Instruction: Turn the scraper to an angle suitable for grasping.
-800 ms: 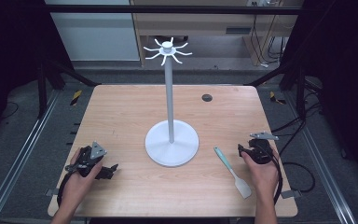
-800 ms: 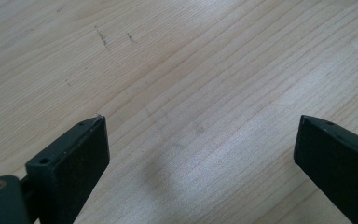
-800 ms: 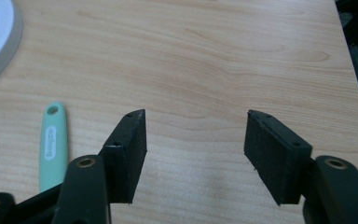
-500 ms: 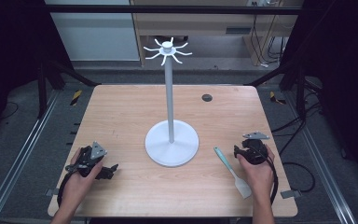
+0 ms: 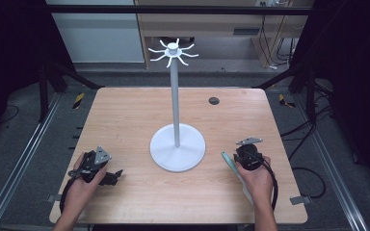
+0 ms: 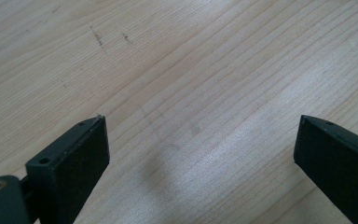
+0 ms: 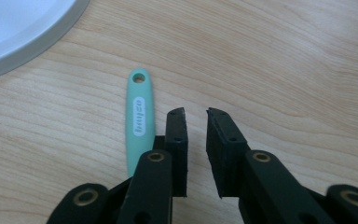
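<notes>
A spatula (image 5: 229,162) with a teal handle (image 7: 139,116) and a pale blade lies on the wooden table (image 5: 125,115), right of the stand's base; its hanging hole points toward the base. My right gripper (image 5: 247,153) (image 7: 196,114) hovers just right of that handle, jaws nearly together with nothing between them. A white stand (image 5: 175,96) rises from a round base (image 5: 177,147) (image 7: 18,28) to a ring of hooks (image 5: 172,50). At the front left, my left gripper (image 5: 113,176) (image 6: 200,123) rests low over bare wood, open and holding nothing.
A small black round plug (image 5: 214,100) sits in the tabletop at the back right. Metal rails run along both sides of the table, and cables lie on the floor to the right.
My right gripper has moved left, from beside the spatula's blade to right next to its teal handle. The left gripper has stayed put.
</notes>
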